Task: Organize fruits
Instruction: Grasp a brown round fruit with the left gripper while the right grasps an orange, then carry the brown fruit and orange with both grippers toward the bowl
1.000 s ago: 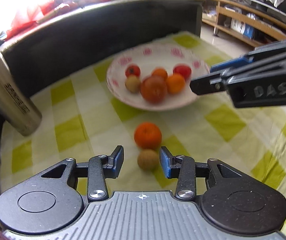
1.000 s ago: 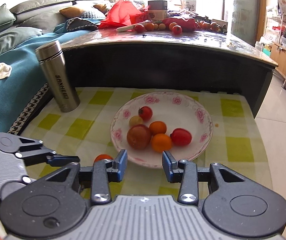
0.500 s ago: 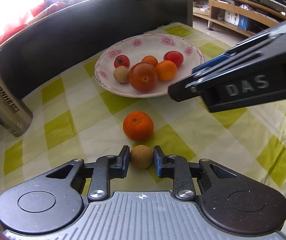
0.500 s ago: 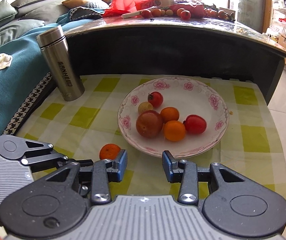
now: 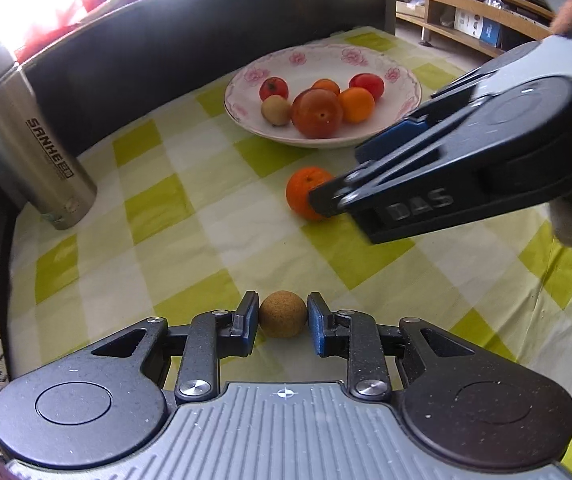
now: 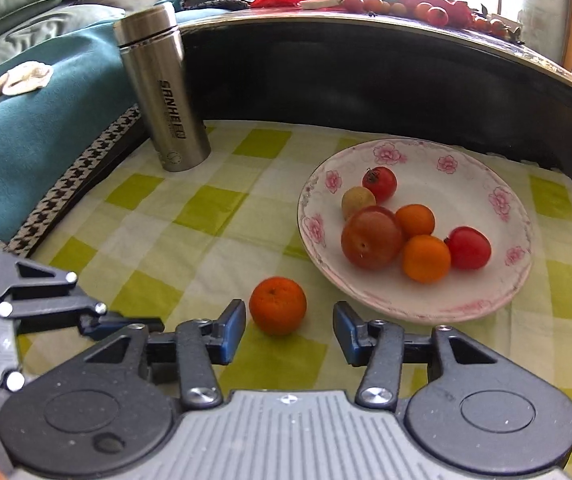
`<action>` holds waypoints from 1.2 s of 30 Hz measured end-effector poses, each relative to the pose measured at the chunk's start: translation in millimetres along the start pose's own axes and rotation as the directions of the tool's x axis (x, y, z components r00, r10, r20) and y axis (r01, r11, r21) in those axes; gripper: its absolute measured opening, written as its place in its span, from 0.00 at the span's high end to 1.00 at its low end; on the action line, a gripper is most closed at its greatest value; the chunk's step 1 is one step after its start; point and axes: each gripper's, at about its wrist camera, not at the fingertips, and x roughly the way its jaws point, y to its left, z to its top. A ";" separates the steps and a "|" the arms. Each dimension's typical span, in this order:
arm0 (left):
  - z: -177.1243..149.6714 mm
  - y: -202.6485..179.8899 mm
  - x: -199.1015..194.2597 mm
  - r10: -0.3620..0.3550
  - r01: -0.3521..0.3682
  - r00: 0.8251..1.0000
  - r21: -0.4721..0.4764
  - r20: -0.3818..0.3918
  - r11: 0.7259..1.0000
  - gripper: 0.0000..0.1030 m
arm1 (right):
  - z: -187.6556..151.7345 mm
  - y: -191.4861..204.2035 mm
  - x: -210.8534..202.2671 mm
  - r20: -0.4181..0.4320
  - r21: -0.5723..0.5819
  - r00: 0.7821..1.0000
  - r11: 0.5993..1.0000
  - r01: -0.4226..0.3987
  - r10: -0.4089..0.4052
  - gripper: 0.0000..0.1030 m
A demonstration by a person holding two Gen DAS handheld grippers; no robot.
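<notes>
Low in the left wrist frame, the left gripper has its blue pads pressed against both sides of a small brown round fruit, which sits at bottom centre above the green-and-white checked cloth. Whether the fruit is lifted off the cloth cannot be told.

Near the centre of that frame a loose orange lies on the cloth, partly hidden by the right gripper, which reaches in from the right edge. From the right wrist view, the right gripper has its jaws wide apart, and the orange sits between the fingertips at lower centre, nearer the left pad and touching neither.

Up and to the right of it, the flowered plate holds six fruits: a large reddish one, two small orange ones, two red ones and a pale one. A steel flask stands upright in the upper left of the right wrist frame.
</notes>
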 end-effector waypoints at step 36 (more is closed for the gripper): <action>-13.5 -57.2 -13.0 -0.060 0.057 0.997 0.067 0.049 0.996 0.57 | -86.3 -15.8 -66.2 -0.115 0.001 0.984 0.991 0.136 -0.135 0.58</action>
